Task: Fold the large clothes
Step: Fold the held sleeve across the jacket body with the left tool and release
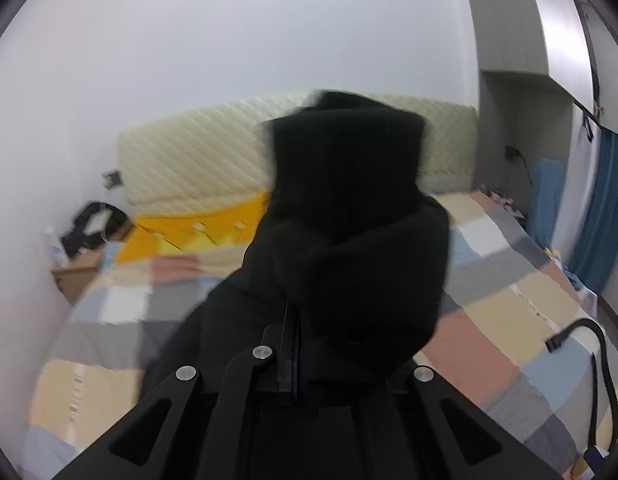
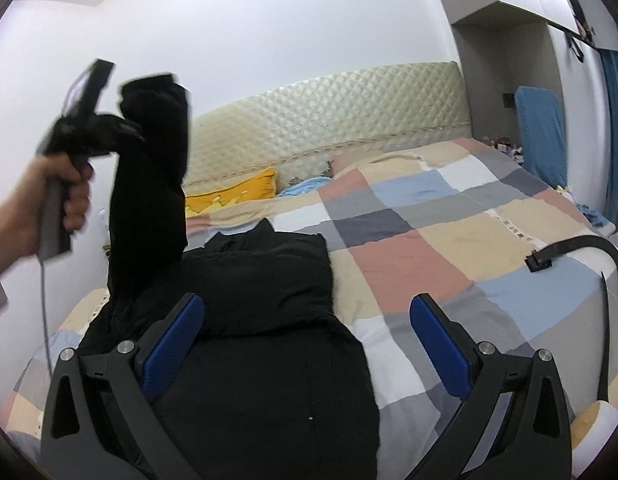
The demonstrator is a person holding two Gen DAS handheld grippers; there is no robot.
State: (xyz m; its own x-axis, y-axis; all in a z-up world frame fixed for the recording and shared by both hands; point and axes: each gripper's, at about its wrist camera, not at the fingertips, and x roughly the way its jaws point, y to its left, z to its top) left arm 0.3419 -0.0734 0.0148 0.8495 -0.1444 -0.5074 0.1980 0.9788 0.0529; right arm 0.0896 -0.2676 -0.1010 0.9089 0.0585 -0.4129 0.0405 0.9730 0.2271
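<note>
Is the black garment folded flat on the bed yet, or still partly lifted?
Partly lifted. The left gripper is shut on one end of the black garment, holding it high, while the rest lies bunched on the checked bedspread.

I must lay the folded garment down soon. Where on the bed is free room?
Free: the checked quilt right of the black garment, up to the black strap. Crowded: the head end, by the yellow pillow, and the left side, where the left gripper lifts the sleeve.

Plain white wall (image 2: 269, 20) behind a quilted cream headboard (image 2: 349, 108); bed under a patchwork checked cover (image 2: 449, 232), yellow pillow (image 2: 237, 196), blue curtain (image 2: 617, 128) at right.
</note>
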